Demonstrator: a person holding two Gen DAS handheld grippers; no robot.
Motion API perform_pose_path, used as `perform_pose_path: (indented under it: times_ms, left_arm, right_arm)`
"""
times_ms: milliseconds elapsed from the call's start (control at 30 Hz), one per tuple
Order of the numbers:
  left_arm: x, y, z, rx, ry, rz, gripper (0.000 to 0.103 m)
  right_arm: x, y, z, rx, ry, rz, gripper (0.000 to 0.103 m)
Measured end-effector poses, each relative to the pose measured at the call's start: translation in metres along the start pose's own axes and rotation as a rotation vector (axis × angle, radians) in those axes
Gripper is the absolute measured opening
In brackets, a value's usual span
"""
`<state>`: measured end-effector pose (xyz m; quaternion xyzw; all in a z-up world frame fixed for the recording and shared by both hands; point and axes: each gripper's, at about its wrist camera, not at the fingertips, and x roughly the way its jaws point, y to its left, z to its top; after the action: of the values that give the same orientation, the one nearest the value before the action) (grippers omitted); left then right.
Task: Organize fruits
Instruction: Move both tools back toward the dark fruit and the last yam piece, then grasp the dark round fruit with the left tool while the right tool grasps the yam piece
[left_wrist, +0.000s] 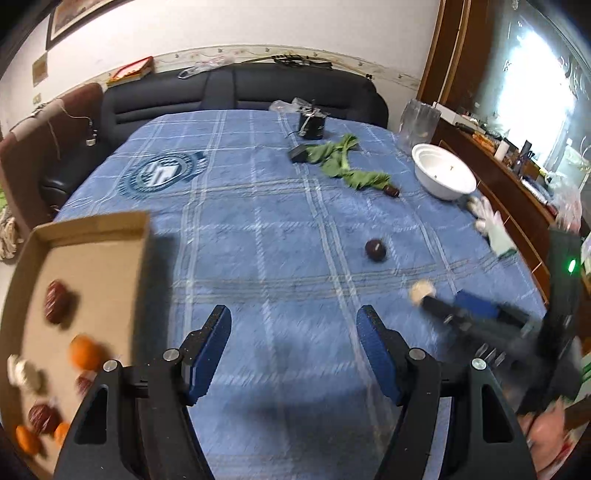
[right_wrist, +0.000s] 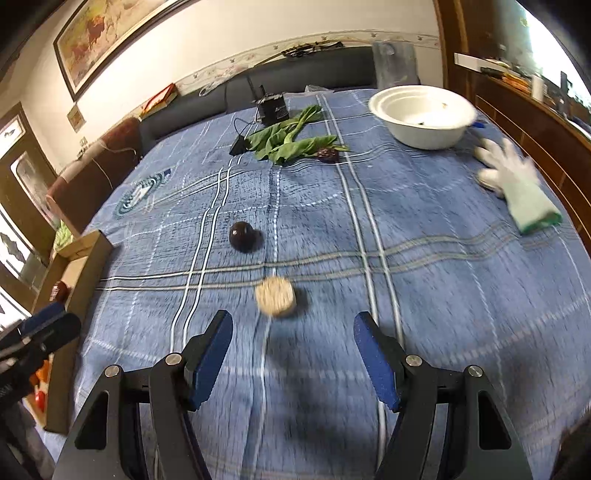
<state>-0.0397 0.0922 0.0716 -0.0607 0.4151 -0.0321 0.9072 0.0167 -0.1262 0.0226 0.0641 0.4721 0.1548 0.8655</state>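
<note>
A cardboard box (left_wrist: 88, 225) at the left holds several fruits: oranges (left_wrist: 85, 351), dark red ones (left_wrist: 56, 301) and a pale one (left_wrist: 24, 373). A dark round fruit (left_wrist: 375, 250) lies loose on the blue cloth, also in the right wrist view (right_wrist: 242, 235). A pale round fruit (right_wrist: 275, 295) lies just ahead of my right gripper (right_wrist: 293, 332), which is open and empty. Another dark fruit (right_wrist: 328, 154) lies by the greens. My left gripper (left_wrist: 293, 328) is open and empty beside the box.
A white bowl (right_wrist: 421, 114) stands at the far right. Green leaves (right_wrist: 288, 142), a black device (right_wrist: 272, 107) and a white glove (right_wrist: 517, 181) lie on the blue plaid tablecloth (right_wrist: 424, 277). A dark sofa (left_wrist: 240, 92) is behind the table.
</note>
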Motion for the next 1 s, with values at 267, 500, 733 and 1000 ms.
perform_pose_path:
  times_ms: [267, 500, 733, 1000]
  left_arm:
    - [0.057, -0.026, 0.033, 0.011, 0.020, -0.087, 0.069]
    - [0.100, -0.055, 0.045, 0.054, 0.049, -0.159, 0.069]
    - [0.123, -0.073, 0.038, 0.118, 0.068, -0.159, 0.060]
    - [0.127, -0.075, 0.036, 0.142, 0.056, -0.108, 0.020]
  right_arm:
    - [0.018, 0.012, 0.002, -0.072, -0.005, -0.043, 0.057]
    - [0.020, 0.016, 0.001, -0.114, -0.018, -0.061, 0.038]
    - [0.014, 0.003, -0.001, -0.087, -0.021, -0.086, 0.031]
    - [0.013, 0.005, -0.002, -0.103, -0.025, -0.089, 0.028]
